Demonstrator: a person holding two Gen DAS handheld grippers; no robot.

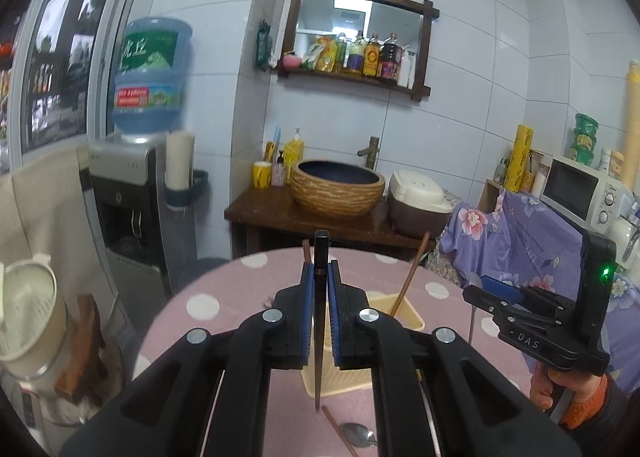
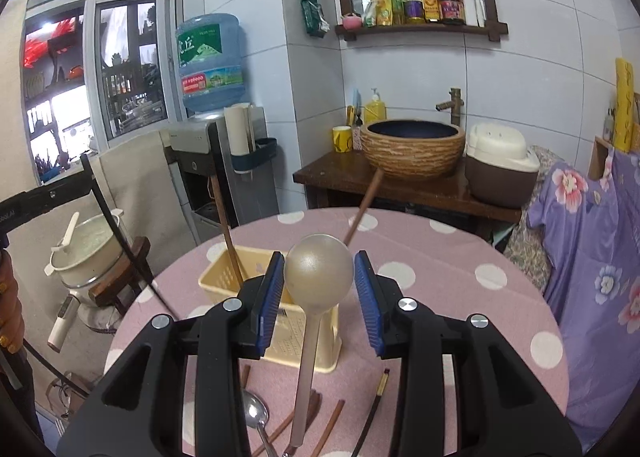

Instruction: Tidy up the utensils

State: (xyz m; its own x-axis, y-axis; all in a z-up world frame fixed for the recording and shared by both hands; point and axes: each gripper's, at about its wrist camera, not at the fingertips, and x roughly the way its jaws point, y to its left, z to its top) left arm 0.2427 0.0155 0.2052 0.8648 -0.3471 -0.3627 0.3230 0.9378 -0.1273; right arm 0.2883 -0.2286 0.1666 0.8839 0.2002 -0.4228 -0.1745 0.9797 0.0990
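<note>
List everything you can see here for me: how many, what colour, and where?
Table: 1, pink with white dots, centre.
Basket: 1, yellow, on the table.
Standing chopsticks: 2, brown, upright in the basket.
Loose chopsticks: about 3, brown, lying in front of the basket.
Tipped chopstick: 1, dark with a pale end, lying on the table.
Steel spoon: 1, silver, lying on the table.
Jug: 1, blue, on the dispenser.
Sink: 1, woven brown, on the back counter.
Cooker: 1, cream and brown, beside the sink.
Left gripper: black, clamping a black chopstick.
Right gripper: black, holding a gold spoon by its bowl.
</note>
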